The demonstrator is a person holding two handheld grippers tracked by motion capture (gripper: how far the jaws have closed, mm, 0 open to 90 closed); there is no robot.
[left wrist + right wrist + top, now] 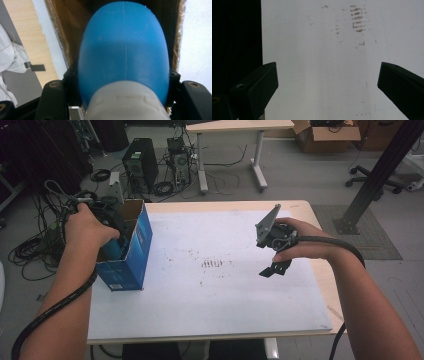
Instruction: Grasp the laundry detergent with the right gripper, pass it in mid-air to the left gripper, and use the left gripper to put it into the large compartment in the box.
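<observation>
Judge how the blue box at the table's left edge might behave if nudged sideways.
The blue box stands tall, narrow and open-topped, so it probably tips rather than slides. It looks like thin cardboard, likely light. Near the table edge, it might fall.

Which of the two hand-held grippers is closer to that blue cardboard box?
The left. The left gripper reaches down into the blue box's open top, jaws shut on a blue rounded object. The right gripper hovers over the white mat, well apart.
</observation>
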